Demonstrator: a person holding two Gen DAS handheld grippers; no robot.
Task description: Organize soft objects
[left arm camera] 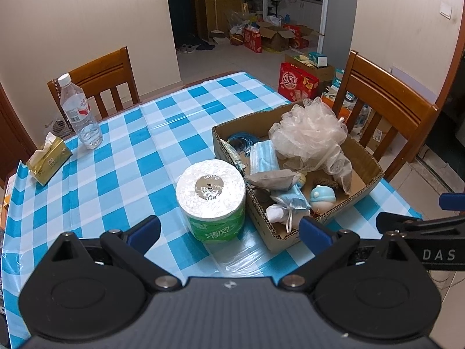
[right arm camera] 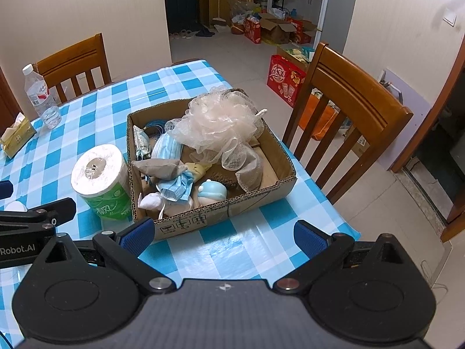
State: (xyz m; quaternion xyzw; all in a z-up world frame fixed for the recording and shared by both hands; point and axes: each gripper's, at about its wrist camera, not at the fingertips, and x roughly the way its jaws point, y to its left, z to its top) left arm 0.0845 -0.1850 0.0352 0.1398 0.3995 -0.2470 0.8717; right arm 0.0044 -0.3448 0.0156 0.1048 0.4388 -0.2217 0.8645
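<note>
Each hand-held gripper, left point(left arm camera: 229, 229) and right point(right arm camera: 223, 234), hangs wide and empty above the table point(left arm camera: 145, 133); the toilet roll point(left arm camera: 210, 196) touching the cardboard box point(right arm camera: 221, 218) looks next to be grasped and boxed.

A blue-and-white checked tabletop point(left arm camera: 122, 157) carries a clear water bottle point(left arm camera: 78, 113) near its far left corner, with a gold tissue pack point(left arm camera: 49, 157) just beside the bottle. Two wooden chairs point(left arm camera: 101, 78) point(right arm camera: 345, 107) stand at the tabletop's edges. Beyond the tabletop, a red gift box point(left arm camera: 296, 83) sits on the tiled floor.
</note>
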